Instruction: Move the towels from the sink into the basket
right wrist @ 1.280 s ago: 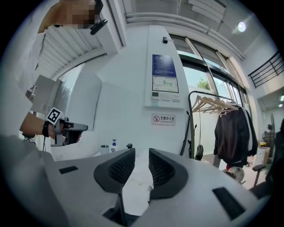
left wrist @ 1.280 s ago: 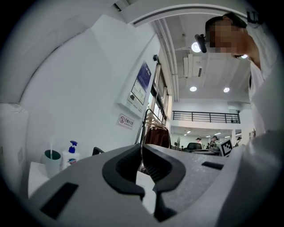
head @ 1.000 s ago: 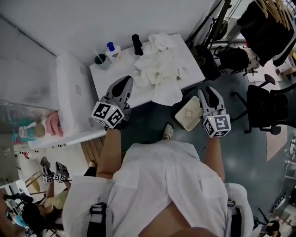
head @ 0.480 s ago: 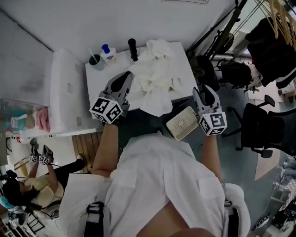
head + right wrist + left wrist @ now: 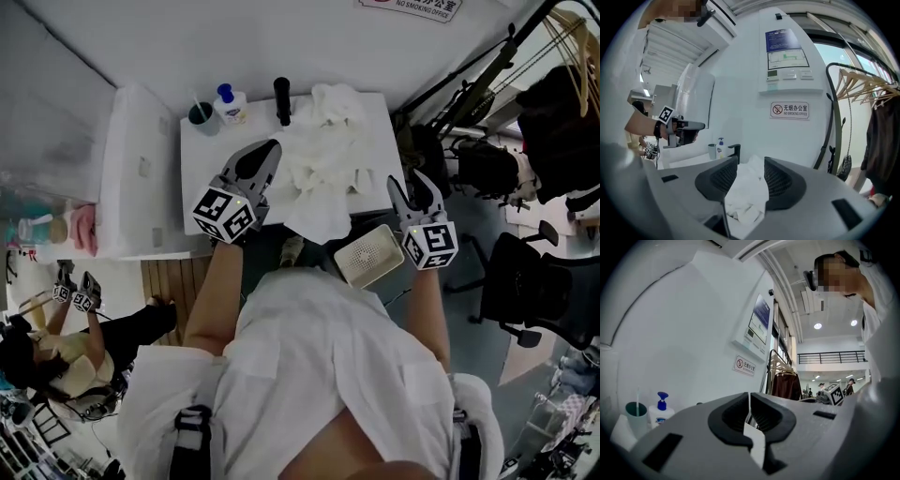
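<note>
White towels (image 5: 323,169) hiding the sink (image 5: 211,159) basin; left tool (image 5: 271,147) closed, empty; right tool (image 5: 410,181), jaws just parting, empty.

Crumpled white towels (image 5: 323,169) of soft, matt cloth are seen heaped on a smooth white table (image 5: 211,155). The cream basket (image 5: 368,255) is shown in perforated plastic, the right hand-held gripper (image 5: 411,183) in matt grey plastic with ribbed black pads (image 5: 780,180).

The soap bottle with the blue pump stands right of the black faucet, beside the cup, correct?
Wrong side: the soap bottle with the blue pump stands left of the black faucet, beside the cup, as the head view shows.
</note>
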`<state>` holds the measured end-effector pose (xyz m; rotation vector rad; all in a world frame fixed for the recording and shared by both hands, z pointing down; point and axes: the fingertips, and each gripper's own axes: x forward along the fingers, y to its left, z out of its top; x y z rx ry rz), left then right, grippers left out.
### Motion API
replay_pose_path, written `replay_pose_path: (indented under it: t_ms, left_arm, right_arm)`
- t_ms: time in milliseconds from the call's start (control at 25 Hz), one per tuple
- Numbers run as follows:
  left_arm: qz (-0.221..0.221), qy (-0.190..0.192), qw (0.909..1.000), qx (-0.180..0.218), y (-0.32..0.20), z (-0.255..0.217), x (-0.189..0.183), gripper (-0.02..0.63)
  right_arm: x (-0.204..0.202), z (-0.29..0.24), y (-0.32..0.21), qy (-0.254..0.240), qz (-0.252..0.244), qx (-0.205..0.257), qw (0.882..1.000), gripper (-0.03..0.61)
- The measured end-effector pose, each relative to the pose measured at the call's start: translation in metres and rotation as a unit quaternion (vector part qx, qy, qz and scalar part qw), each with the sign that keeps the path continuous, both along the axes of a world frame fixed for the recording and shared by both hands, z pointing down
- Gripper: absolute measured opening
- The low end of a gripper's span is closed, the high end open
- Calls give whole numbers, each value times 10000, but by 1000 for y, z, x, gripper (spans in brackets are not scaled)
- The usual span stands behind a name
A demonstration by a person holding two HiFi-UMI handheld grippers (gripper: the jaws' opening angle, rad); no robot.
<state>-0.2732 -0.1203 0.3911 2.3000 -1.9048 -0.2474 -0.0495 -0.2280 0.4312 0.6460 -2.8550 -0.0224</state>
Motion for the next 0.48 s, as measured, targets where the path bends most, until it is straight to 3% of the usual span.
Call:
replay_pose_path:
  t_ms: [480]
  left_arm:
    - [74,29,9999,-143,-43,14,-33,20]
  right_arm:
    - [-67,35,-55,411,-322,-274,9983,209]
